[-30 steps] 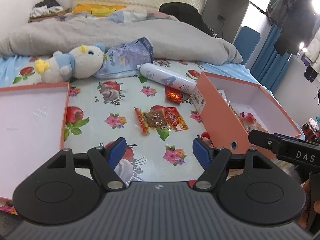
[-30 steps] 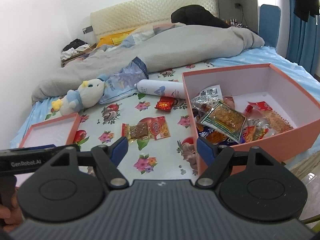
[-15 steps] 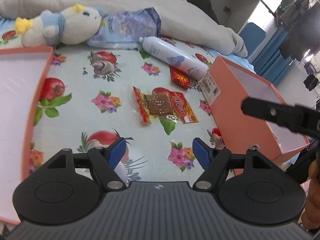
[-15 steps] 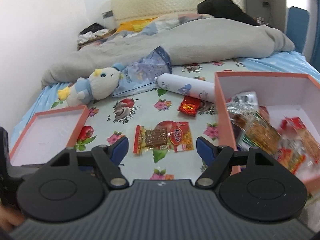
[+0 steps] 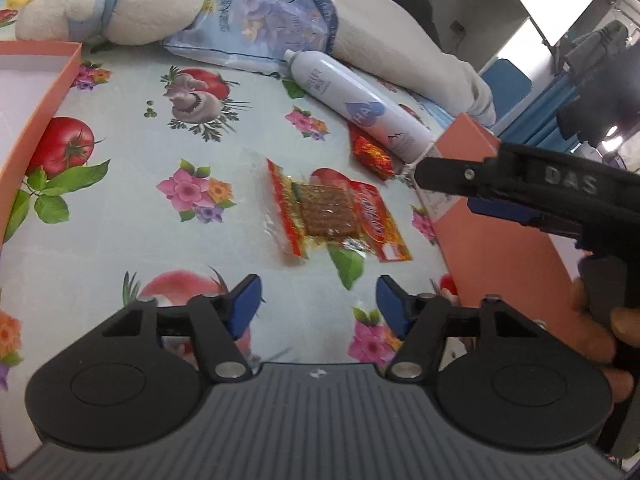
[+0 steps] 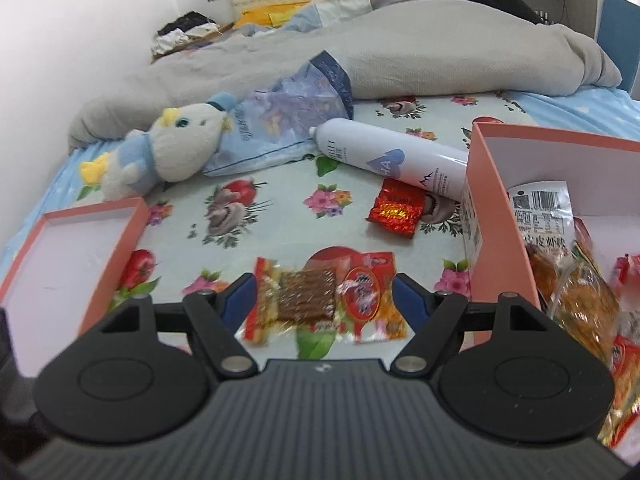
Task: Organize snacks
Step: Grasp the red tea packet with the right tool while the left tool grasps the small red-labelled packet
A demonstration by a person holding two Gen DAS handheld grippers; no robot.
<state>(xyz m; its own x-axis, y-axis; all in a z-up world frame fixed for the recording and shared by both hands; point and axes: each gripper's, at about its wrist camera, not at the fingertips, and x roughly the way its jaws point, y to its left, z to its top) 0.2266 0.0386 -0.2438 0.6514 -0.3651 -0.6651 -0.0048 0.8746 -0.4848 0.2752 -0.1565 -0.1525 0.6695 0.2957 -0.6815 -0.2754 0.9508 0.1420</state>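
Observation:
A flat orange-and-clear snack packet lies on the flowered sheet; in the right wrist view it sits between my right gripper's open fingers. My right gripper is open and empty around it, and its body shows in the left wrist view. My left gripper is open and empty, a little short of the packet. A small red foil snack lies beside the orange box, which holds several snack packets.
A white spray bottle lies by the box. A plush duck and a blue bag lie further back against a grey duvet. The orange box lid lies at the left.
Both grippers have moved forward and down toward the flat snack packet. My right gripper has swung left from the box and now straddles the packet.

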